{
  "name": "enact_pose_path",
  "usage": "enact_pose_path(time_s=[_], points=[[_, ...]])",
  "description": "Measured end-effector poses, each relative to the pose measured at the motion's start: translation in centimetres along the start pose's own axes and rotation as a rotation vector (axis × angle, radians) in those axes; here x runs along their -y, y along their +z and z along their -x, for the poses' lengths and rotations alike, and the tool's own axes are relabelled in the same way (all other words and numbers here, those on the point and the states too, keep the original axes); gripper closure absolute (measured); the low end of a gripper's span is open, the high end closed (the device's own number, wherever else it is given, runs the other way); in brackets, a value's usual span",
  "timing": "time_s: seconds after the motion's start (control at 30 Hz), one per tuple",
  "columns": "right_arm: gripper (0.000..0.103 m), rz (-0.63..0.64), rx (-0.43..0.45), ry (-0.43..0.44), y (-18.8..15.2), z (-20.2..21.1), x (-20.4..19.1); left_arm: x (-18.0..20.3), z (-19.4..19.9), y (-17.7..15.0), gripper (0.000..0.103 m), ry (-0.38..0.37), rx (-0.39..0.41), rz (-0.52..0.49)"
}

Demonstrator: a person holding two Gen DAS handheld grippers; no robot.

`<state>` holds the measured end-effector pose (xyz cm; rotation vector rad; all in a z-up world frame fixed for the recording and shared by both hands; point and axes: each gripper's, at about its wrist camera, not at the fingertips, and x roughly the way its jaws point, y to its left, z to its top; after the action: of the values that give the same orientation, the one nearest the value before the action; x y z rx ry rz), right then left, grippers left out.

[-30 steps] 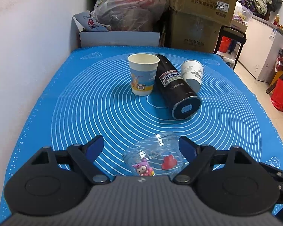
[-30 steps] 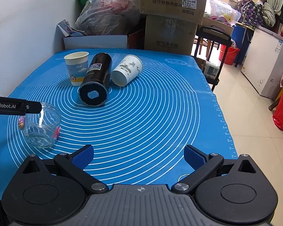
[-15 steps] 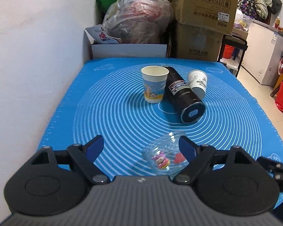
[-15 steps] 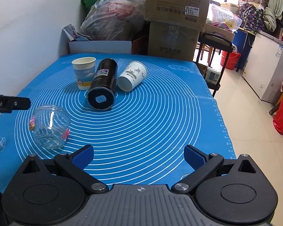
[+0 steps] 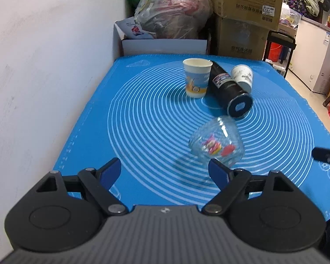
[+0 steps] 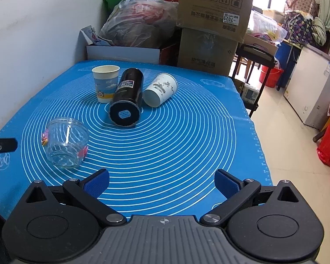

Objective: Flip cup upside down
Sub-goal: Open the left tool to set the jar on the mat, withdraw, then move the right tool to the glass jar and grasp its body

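A clear glass cup [image 6: 65, 142] with small cartoon stickers stands mouth up on the blue mat [image 6: 165, 145], at its near left. In the left wrist view the cup [image 5: 216, 142] sits just beyond the right fingertip, outside the jaws. My left gripper [image 5: 165, 171] is open and empty, held back over the mat's near edge. My right gripper [image 6: 161, 181] is open and empty, over the mat's near side, to the right of the cup.
An upright paper cup [image 6: 105, 83], a black tumbler lying on its side [image 6: 126, 101] and a white paper cup on its side [image 6: 160, 90] sit at the mat's far middle. A white wall [image 5: 44, 66] runs along the left. Boxes and bags [image 6: 209, 22] stand behind the table.
My left gripper has drawn back and to the left, away from the glass cup, which was between its fingers a second ago. The right gripper has drifted back slightly.
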<state>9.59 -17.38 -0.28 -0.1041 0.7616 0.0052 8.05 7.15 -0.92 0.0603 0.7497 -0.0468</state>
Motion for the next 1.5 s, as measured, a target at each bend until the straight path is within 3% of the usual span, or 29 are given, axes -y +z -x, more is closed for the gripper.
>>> enact_pose_path(time_s=[0.27, 0.53, 0.77, 1.0, 1.13, 1.33, 1.5], points=[[0.000, 0.075, -0.006, -0.012, 0.5, -0.4, -0.8, -1.4, -0.3, -1.9, 0.017, 0.019, -0.020, 0.036], [0.000, 0.355, 0.009, -0.113, 2.0, -1.1, -3.2, -3.4, -1.3, -2.6, 0.017, 0.022, -0.026, 0.106], [0.000, 0.818, 0.086, -0.288, 2.7, -1.9, -7.6, -4.5, -1.9, -2.9, 0.017, 0.029, -0.016, 0.125], [0.000, 1.462, 0.246, -0.501, 0.7, -2.6, -12.3, -6.1, -2.7, -3.2, 0.017, 0.029, -0.022, 0.159], [0.000, 1.656, 0.231, -0.475, 0.7, -2.6, -14.0, -6.8, -2.9, -3.4, 0.017, 0.025, -0.023, 0.173], [0.000, 2.060, 0.294, -0.522, -1.3, -4.1, -15.2, -7.8, -3.0, -3.6, 0.017, 0.022, -0.017, 0.181], [0.000, 2.309, 0.323, -0.494, -3.2, -5.6, -15.5, -8.5, -3.2, -3.8, 0.017, 0.013, -0.021, 0.190]])
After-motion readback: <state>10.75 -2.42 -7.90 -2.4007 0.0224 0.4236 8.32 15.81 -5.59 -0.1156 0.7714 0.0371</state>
